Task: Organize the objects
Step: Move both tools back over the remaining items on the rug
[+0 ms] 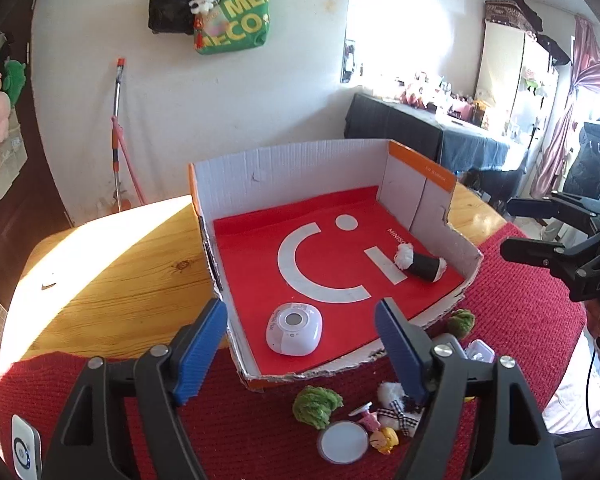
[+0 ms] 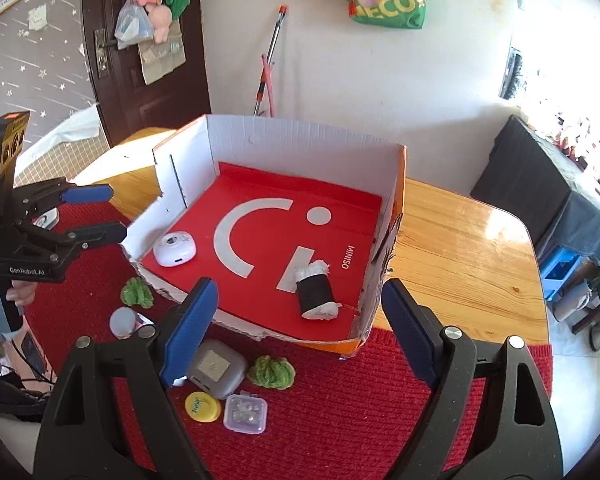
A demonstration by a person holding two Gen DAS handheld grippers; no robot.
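A shallow white cardboard box with orange outer walls and a red printed floor (image 1: 292, 160) (image 2: 300, 132) sits on the wooden desk (image 1: 112, 272) (image 2: 460, 248), its torn near edge resting on a red knitted cloth (image 1: 520, 300) (image 2: 340, 400). Inside lie two things, well apart: a white rounded plastic gadget with a round grey window (image 1: 295, 329) (image 2: 175, 249) in one near corner, and a black cylinder with fluffy white ends (image 1: 420, 263) (image 2: 315, 289) lying on its side near the opposite wall. Outside, on the cloth just before the box, are two green crinkled plush lumps (image 1: 317, 405) (image 2: 271, 372), a white round disc (image 1: 343, 441), a small doll figure and a checked bow (image 1: 396, 412). The right wrist view alone shows a grey rounded case (image 2: 220, 368), a yellow round lid (image 2: 202, 407) and a clear square box of small pieces (image 2: 246, 413). The left gripper (image 1: 302, 348) (image 2: 100, 214) and the right gripper (image 2: 296, 332) (image 1: 532, 224) hover above the near edge, fingers wide apart and gripping nothing.
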